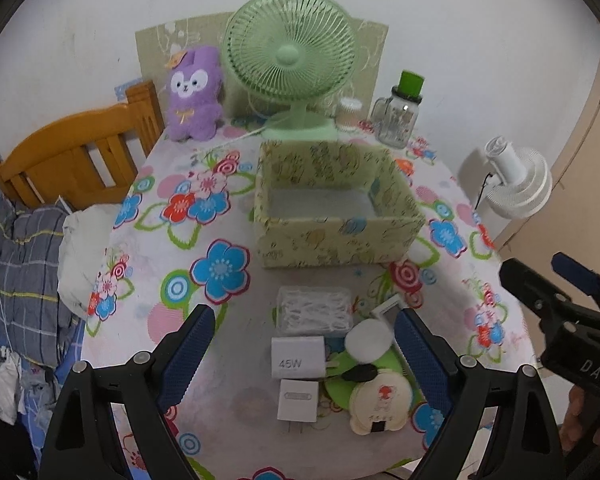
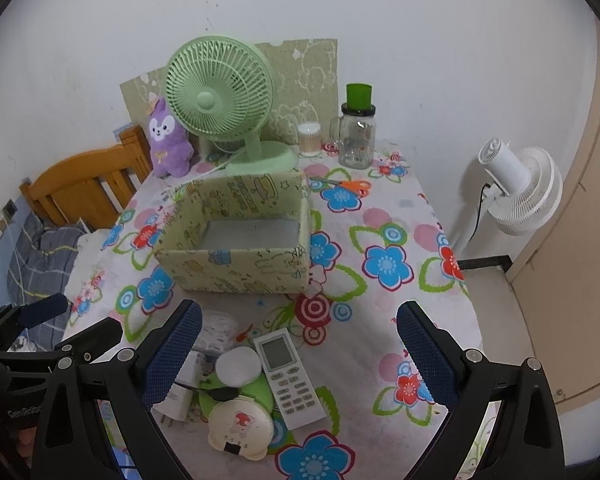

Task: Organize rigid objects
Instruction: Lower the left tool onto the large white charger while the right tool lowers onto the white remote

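Note:
A pile of small items lies at the table's near edge: a clear box of floss picks (image 1: 314, 306), a white 45W charger (image 1: 298, 358), a second white plug (image 1: 298, 400), a white round pad (image 1: 370, 340), a green disc (image 1: 340, 390) and a cream bear-shaped case (image 1: 380, 404). A white remote (image 2: 290, 376) lies beside them. Behind stands an empty patterned box (image 1: 336, 208) (image 2: 236, 236). My left gripper (image 1: 304, 348) hangs open above the pile. My right gripper (image 2: 300, 354) is open above the remote, holding nothing.
At the back stand a green desk fan (image 1: 290, 56), a purple plush (image 1: 194, 96), a swab pot (image 2: 310, 140) and a glass jar (image 2: 358, 136). Orange scissors (image 2: 348, 186) lie right of the box. A wooden bedhead (image 1: 76, 152) is left, a white floor fan (image 2: 520, 192) right.

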`<state>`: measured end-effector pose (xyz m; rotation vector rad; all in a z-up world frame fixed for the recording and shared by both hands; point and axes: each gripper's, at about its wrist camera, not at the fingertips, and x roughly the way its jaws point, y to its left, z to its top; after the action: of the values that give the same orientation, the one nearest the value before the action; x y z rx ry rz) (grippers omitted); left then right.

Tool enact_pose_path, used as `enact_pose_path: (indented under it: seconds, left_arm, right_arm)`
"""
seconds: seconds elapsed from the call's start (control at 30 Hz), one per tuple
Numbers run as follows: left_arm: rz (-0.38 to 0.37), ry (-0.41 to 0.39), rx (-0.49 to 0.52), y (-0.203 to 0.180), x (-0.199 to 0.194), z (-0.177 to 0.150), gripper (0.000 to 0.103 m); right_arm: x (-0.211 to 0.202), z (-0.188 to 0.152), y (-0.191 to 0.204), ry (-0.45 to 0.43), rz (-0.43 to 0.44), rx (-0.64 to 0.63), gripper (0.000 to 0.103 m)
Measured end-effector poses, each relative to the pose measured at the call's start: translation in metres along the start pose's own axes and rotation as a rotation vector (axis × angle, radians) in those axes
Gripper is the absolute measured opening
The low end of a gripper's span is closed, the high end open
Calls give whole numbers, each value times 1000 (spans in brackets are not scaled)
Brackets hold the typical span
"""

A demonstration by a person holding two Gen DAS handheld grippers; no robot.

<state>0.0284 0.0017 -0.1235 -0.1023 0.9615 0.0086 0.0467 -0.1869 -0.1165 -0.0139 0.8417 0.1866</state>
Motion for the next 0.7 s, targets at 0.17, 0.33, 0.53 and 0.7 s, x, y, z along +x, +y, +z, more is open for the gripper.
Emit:
enact_pose_path:
  seconds: [0.17, 0.33, 0.53, 0.7]
  left_arm:
    - [13, 27, 3, 5, 18, -7, 93]
    - [16, 59, 16, 6, 39, -15, 93]
    - [12, 89, 36, 4, 65, -20, 93]
    - [9, 105, 55, 0, 80, -25, 93]
  right_arm:
    - [18, -10, -1, 28, -10, -5, 100]
    - [37, -21, -1, 55, -9, -15, 100]
    - [58, -34, -3, 82, -19, -24, 99]
    - [69, -42, -7, 91, -25, -31, 99]
